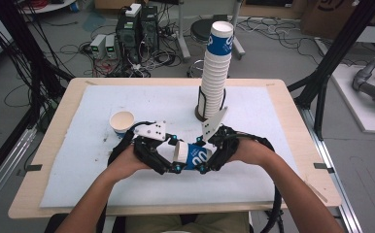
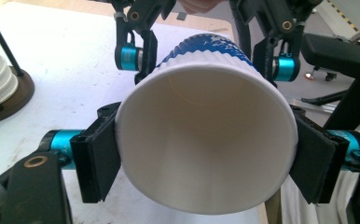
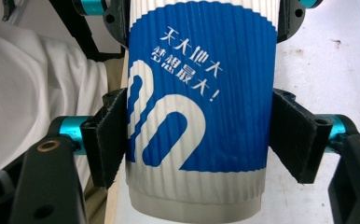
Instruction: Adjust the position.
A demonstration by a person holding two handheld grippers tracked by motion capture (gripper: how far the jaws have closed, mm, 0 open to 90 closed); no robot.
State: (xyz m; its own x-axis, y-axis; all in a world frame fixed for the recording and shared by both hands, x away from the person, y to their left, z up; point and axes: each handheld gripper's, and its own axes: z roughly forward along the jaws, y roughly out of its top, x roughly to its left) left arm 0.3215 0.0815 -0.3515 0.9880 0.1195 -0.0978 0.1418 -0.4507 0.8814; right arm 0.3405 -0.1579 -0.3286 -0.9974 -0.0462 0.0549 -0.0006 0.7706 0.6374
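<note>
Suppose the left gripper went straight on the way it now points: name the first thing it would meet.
The left gripper is already clamped on the rim of the paper cup, and just beyond, the right gripper grips the same cup. So, past the cup, it would likely meet the right gripper first; depth is hard to judge.

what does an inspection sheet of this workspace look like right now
surface: white mat on a wooden table, a few dark specks
job's things: blue and white cup on its side between both tools; tall cup stack in a holder; open cup upright
clutter: nothing seen
grippers: left tool clamps the cup near its rim, right tool clamps its body
cables: black cable hangs off the table's near edge
surroundings: computers, stool, floor wiring
</note>
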